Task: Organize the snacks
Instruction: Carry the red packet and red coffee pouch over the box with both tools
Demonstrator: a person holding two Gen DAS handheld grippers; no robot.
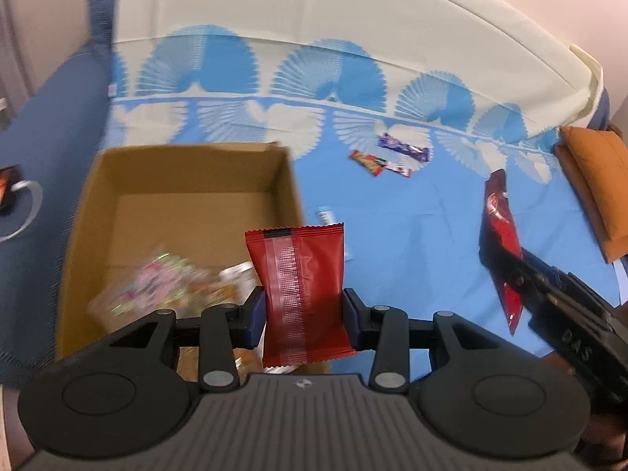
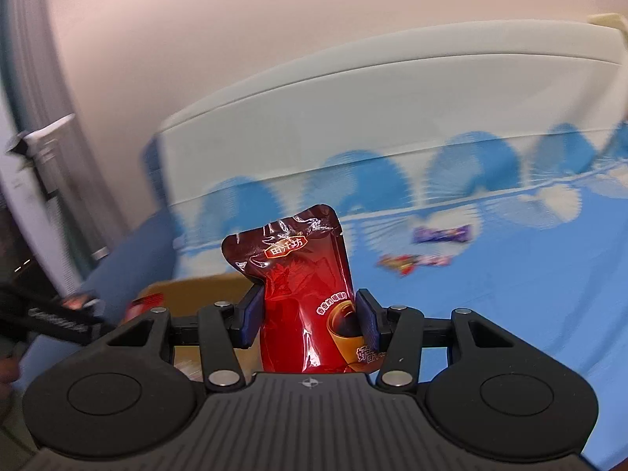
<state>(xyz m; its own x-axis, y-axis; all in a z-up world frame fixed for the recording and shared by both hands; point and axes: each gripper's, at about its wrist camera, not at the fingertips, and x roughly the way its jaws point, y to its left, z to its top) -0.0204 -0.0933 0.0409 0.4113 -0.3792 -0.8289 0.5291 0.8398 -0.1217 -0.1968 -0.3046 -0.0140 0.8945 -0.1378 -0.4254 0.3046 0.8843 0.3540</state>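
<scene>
My left gripper [image 1: 304, 316] is shut on a dark red snack packet [image 1: 302, 274], held upright over the near right corner of the open cardboard box [image 1: 188, 172]. The box holds a pink-patterned packet [image 1: 157, 286] and other snacks. My right gripper [image 2: 308, 316] is shut on a glossy red pouch [image 2: 298, 274] with Chinese print; it also shows in the left wrist view [image 1: 500, 219], right of the box. In the right wrist view the box [image 2: 196, 290] lies behind and left of the pouch.
On the blue-and-white bed sheet [image 1: 412, 227] lie a purple bar [image 1: 404, 147], a red-yellow candy [image 1: 369, 161] and a small pink bar [image 1: 399, 170]. An orange cushion [image 1: 596, 184] sits at the right. A white cable [image 1: 27, 208] lies on the dark blue cover at left.
</scene>
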